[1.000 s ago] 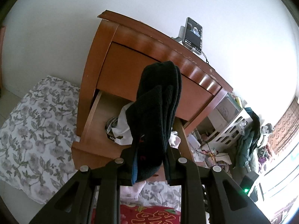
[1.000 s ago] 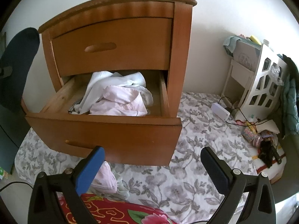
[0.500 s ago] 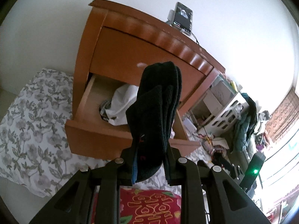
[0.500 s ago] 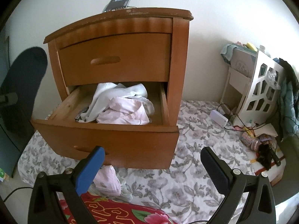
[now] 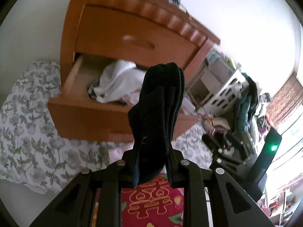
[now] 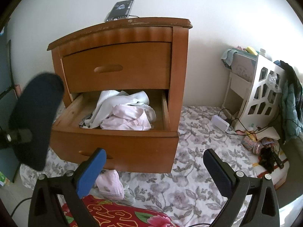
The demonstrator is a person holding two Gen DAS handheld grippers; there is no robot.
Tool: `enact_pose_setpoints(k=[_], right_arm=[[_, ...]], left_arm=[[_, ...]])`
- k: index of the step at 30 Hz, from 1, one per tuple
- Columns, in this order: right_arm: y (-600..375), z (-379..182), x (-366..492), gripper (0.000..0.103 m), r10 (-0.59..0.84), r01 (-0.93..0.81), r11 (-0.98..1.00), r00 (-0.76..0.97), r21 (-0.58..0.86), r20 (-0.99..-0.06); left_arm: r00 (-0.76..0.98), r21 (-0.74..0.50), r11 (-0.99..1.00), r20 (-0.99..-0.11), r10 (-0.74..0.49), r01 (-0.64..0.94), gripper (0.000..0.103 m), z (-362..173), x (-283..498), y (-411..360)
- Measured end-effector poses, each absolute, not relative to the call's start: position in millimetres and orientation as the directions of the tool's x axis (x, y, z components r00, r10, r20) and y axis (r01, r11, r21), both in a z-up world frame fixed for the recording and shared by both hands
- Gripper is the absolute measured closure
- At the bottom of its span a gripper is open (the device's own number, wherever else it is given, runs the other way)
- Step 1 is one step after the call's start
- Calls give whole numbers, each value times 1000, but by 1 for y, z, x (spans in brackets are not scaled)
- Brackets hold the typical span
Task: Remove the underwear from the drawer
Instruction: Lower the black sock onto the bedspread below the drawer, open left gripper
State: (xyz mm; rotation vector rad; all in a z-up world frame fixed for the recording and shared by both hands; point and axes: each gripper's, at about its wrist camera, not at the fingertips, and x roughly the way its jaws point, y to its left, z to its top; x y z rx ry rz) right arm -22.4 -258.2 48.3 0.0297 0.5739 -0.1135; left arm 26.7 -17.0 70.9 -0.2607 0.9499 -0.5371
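Observation:
My left gripper [image 5: 151,162] is shut on a folded piece of black underwear [image 5: 161,109], which stands up between its fingers in front of the nightstand, clear of the drawer. In the right wrist view the same black underwear [image 6: 36,121] hangs at the left edge. The lower drawer [image 6: 113,143] of the wooden nightstand [image 6: 121,36] is pulled out, with white and pale pink clothes [image 6: 125,111] heaped inside. My right gripper [image 6: 154,155] is open and holds nothing, low in front of the drawer front.
A phone [image 6: 120,10] leans on the nightstand top. A pink garment [image 6: 110,182] lies on the floral sheet [image 6: 189,170] below the drawer, beside a red patterned cloth [image 6: 113,215]. A white rack [image 6: 259,90], a charger [image 6: 220,123] and cables stand to the right.
The left gripper has drawn back from the drawer and sunk a little, carrying the black underwear. The right gripper has risen slightly, so the nightstand top and phone now show.

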Motion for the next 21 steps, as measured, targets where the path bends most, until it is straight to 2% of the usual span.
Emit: enact_pose_setpoints(k=[9, 21], right_arm=[[-261, 48, -25, 0, -105, 128, 992, 833, 5, -544], [-264, 41, -22, 0, -103, 129, 992, 822, 7, -560]], left_arm=[[338, -423, 859, -794, -505, 290, 79, 30, 28, -32], [233, -425, 863, -841, -488, 274, 79, -9, 33, -46]])
